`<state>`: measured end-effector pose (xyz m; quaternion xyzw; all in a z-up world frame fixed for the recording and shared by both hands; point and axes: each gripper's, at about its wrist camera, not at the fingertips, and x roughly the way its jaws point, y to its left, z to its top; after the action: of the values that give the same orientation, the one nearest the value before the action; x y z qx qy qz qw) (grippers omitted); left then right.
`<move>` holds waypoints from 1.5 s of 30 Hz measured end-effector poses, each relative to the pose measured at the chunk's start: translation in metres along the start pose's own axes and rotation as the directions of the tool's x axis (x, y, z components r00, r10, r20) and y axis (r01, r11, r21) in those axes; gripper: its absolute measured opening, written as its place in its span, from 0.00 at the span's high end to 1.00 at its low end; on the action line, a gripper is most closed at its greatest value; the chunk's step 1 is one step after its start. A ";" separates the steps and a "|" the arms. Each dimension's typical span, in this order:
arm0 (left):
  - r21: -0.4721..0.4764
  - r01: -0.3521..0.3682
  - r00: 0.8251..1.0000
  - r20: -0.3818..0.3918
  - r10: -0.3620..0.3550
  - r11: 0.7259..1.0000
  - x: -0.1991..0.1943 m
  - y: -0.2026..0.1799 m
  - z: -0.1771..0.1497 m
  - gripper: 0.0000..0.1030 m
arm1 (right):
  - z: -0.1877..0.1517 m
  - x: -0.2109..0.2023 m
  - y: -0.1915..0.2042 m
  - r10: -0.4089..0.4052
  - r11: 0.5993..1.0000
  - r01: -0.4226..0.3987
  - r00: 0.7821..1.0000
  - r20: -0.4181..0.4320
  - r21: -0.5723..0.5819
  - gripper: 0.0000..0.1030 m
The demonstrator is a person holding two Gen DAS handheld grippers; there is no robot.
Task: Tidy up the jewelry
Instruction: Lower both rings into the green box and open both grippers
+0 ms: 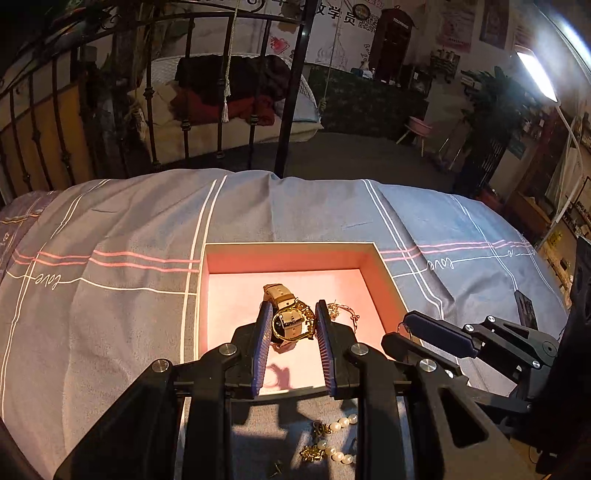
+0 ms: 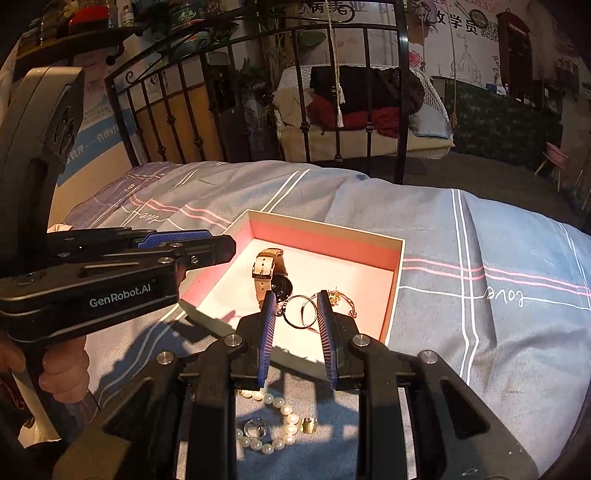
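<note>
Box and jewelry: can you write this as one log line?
box: watch, bangle inside | pearls: outside, on bed | grippers: empty

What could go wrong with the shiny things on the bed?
The pearl strand and small gold ring lie loose on the soft bedcover, so they could slip into a fold. In the pink box, the thin chain lies right by the bangle and watch and might tangle.

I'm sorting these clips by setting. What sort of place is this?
Likely a bedroom set inside a larger studio or shop-like room: a striped duvet on a bed with a black iron bed frame, plus a hanging swing seat and wall posters beyond.
</note>
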<state>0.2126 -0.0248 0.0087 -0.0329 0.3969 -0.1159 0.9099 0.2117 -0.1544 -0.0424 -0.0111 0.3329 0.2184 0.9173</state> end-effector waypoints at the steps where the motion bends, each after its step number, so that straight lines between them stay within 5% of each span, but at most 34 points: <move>1: 0.000 0.000 1.000 -0.003 0.000 1.000 0.004 -0.001 0.004 0.77 | 0.002 0.003 0.000 -0.002 1.000 0.002 1.000 -0.004 -0.002 0.77; 17: 0.002 -0.041 0.996 -0.084 0.041 0.999 0.058 0.000 0.015 0.77 | 0.004 0.052 -0.007 -0.003 1.000 0.003 0.996 -0.092 -0.004 0.77; 41: 0.063 -0.086 0.993 -0.078 0.091 0.994 0.065 -0.010 0.015 0.77 | -0.001 0.058 -0.003 0.027 1.000 -0.027 0.993 -0.115 0.003 0.77; 43: 0.065 -0.091 0.992 -0.079 0.096 0.994 0.065 -0.010 0.015 0.77 | -0.001 0.058 -0.002 0.030 1.000 -0.030 0.992 -0.119 0.002 0.77; 45: 0.066 -0.102 0.991 -0.077 0.107 0.993 0.064 -0.009 0.015 0.63 | -0.001 0.057 -0.002 0.027 1.000 -0.027 0.993 -0.118 0.002 0.77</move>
<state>0.2638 -0.0492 -0.0254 0.0210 0.4308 -0.0815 0.8985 0.2505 -0.1339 -0.0784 -0.0192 0.3867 0.2295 0.8930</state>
